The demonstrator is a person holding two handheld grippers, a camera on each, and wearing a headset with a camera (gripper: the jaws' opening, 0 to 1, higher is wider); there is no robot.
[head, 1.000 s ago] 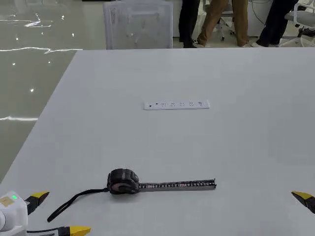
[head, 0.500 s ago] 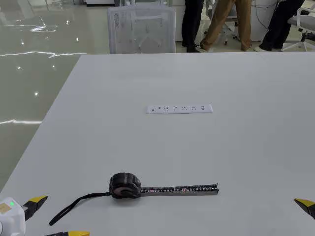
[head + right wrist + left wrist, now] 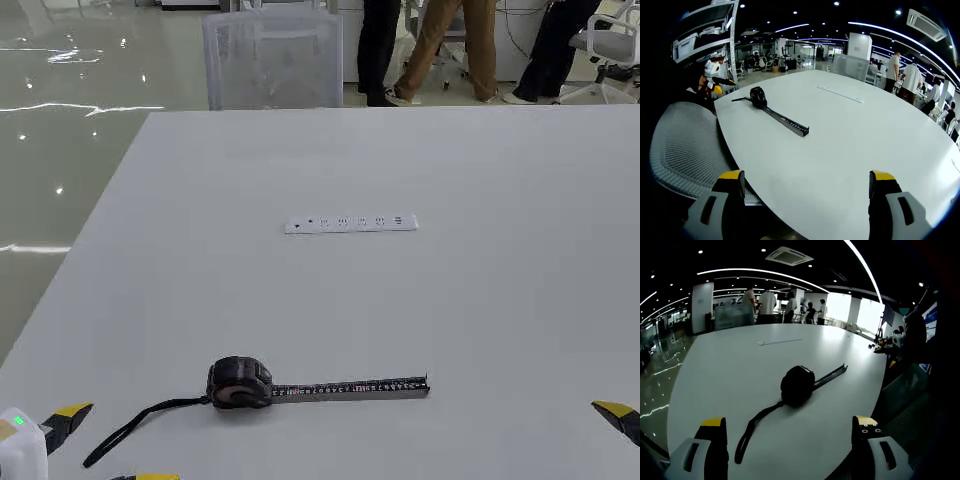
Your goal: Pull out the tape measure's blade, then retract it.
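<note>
A black tape measure (image 3: 239, 382) lies on the white table (image 3: 350, 300), near its front edge. Its blade (image 3: 350, 388) is out and stretches flat to the right; a black wrist strap (image 3: 135, 428) trails left. My left gripper (image 3: 100, 445) hovers at the bottom left corner, open, short of the strap. In the left gripper view the tape measure (image 3: 797, 385) lies ahead between the yellow-tipped jaws of the gripper (image 3: 790, 424). One fingertip (image 3: 618, 415) of my right gripper pokes in at the bottom right edge. In the right gripper view that gripper (image 3: 807, 180) is open, with the blade (image 3: 786, 121) ahead and to the left.
A white power strip (image 3: 350, 223) lies mid-table. Beyond the far edge stands a translucent chair back (image 3: 272, 58), with several people's legs (image 3: 440, 45) behind it. A grey mesh chair (image 3: 682, 150) sits by the table's near edge.
The head camera has shifted a little, so the whole picture moved. The tape measure and its blade lie as before. Both grippers sit slightly lower in the picture.
</note>
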